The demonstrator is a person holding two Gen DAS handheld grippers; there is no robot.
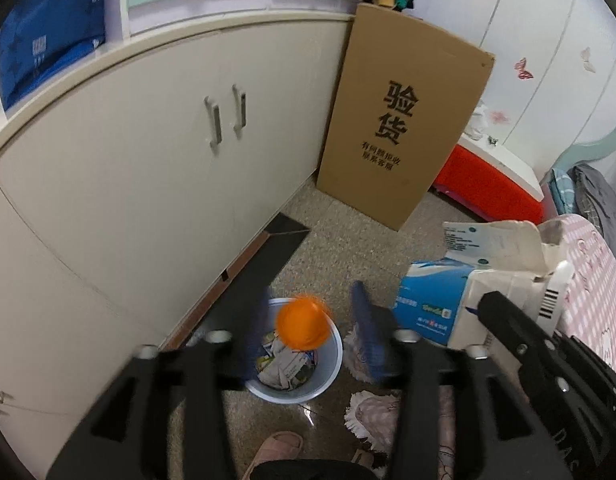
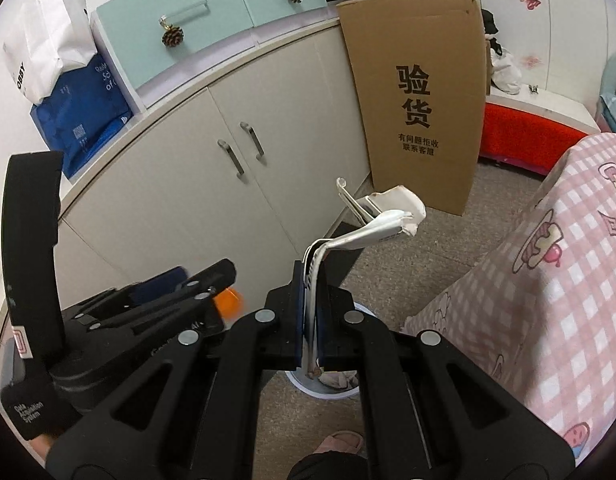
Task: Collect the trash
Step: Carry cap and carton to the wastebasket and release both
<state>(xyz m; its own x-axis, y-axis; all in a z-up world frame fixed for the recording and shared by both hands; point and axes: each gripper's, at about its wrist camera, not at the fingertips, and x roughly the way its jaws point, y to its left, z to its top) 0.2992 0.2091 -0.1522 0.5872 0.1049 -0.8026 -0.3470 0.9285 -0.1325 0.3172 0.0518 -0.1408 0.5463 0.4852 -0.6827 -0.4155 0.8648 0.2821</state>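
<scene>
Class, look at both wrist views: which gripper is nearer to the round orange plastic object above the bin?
Left. The round orange plastic object lies between the left gripper's open fingers. The right gripper, off to one side, is shut on a flattened white-and-blue carton.

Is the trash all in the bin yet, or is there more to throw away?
Not yet. The blue bin already holds crumpled paper. An orange ball sits blurred between the left gripper's open fingers, right above the bin. The right gripper is shut on a flattened carton, not dropped yet.

Matt cardboard box (image 1: 404,120), speckled floor (image 1: 340,240) (glossy)
</scene>
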